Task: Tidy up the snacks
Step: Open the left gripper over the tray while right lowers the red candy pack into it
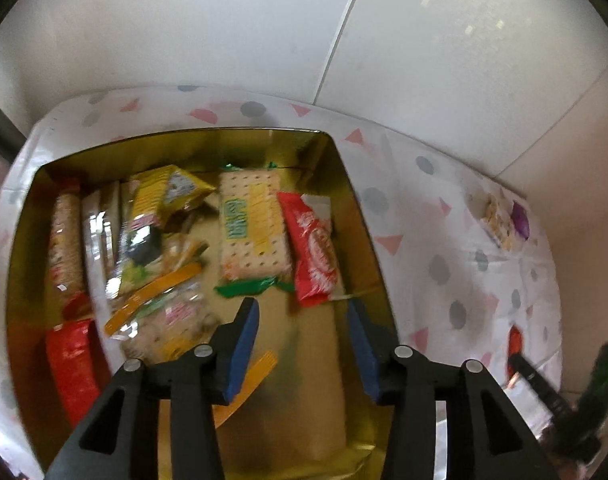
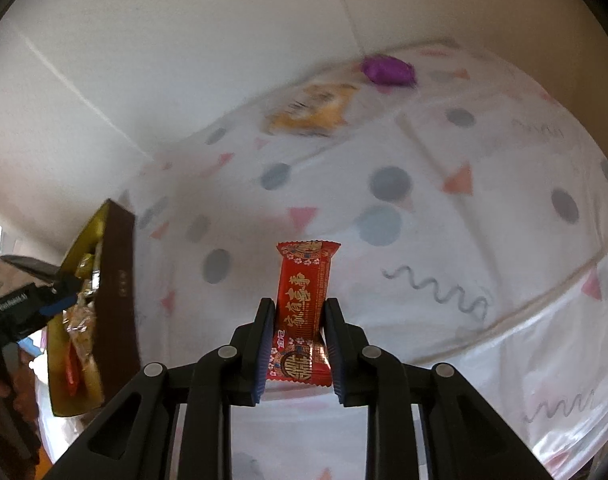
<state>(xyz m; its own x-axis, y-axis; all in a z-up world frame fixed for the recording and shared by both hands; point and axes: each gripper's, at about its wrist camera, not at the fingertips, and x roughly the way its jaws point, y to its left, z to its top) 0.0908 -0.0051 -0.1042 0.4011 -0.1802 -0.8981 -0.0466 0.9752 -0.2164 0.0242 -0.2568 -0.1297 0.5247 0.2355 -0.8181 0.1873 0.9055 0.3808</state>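
- The right tongs (image 2: 297,330) are clenching a red snack bar (image 2: 304,304) between the blue pads, gripping its lower half, with the wrapper's upper end sticking out past the tips.
- The bar's long axis is running straight ahead along the tongs, away from the camera, over the patterned cloth.
- The gold tin (image 2: 103,280) that is taking the snacks is lying off to the left of the right tongs, well apart from the bar; I judge the coming move to be a carry leftward and over its dark side wall.
- The left tongs (image 1: 304,316) are hanging released over the gold tin (image 1: 364,216), jaws parted with nothing between them, above a bare patch of the tin's floor at its near right.
- That hand is nearer the tin, but it is the right hand that is carrying the bar.
- Inside the tin, a green-edged cracker pack (image 1: 251,232) and a red wafer bar (image 1: 312,252) are lying side by side, long axes pointing away from the left tongs; more packets are crowding the left half.
- A pale snack packet (image 1: 496,220) and a purple sweet (image 1: 520,220) are waiting on the desk, far right of the tin.
- The desk (image 2: 464,240) is wearing a white cloth with grey dots, pink triangles and squiggles.
- Plain white walls are closing in behind, meeting in a corner.
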